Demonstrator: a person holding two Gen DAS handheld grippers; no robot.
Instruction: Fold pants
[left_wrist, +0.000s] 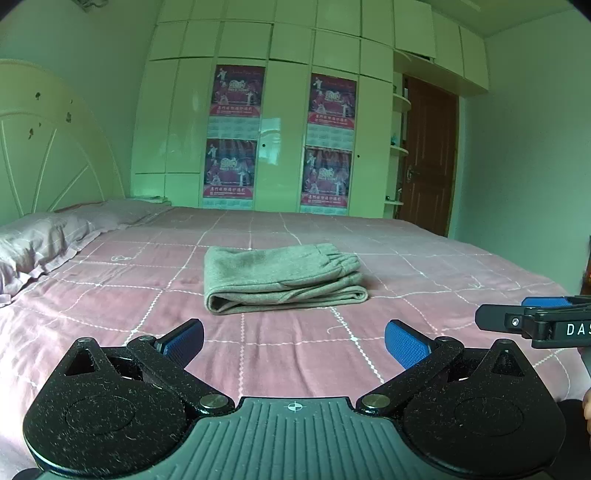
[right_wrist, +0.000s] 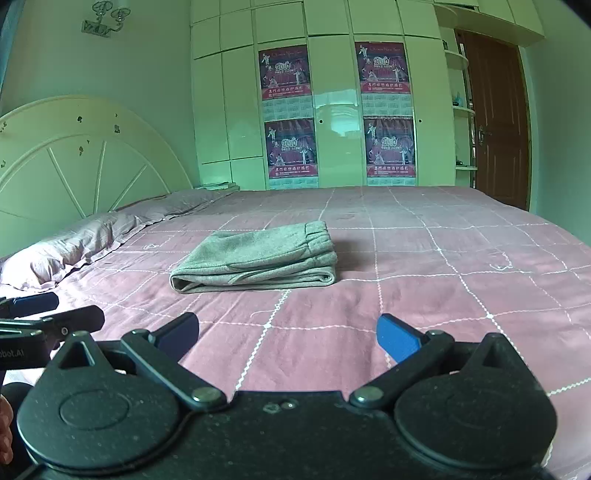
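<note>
Grey folded pants (left_wrist: 282, 278) beyond both level, wide-spread claws (left_wrist: 294, 345) (right_wrist: 288, 338).

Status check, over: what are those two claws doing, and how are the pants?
Left gripper open, empty. Right gripper open, empty. Pants folded on bed. Nothing in the way.

One folded pants (left_wrist: 282, 278), two grippers (left_wrist: 293, 341) (right_wrist: 288, 338), four posters (left_wrist: 238, 90), one pillow (left_wrist: 40, 243).
</note>
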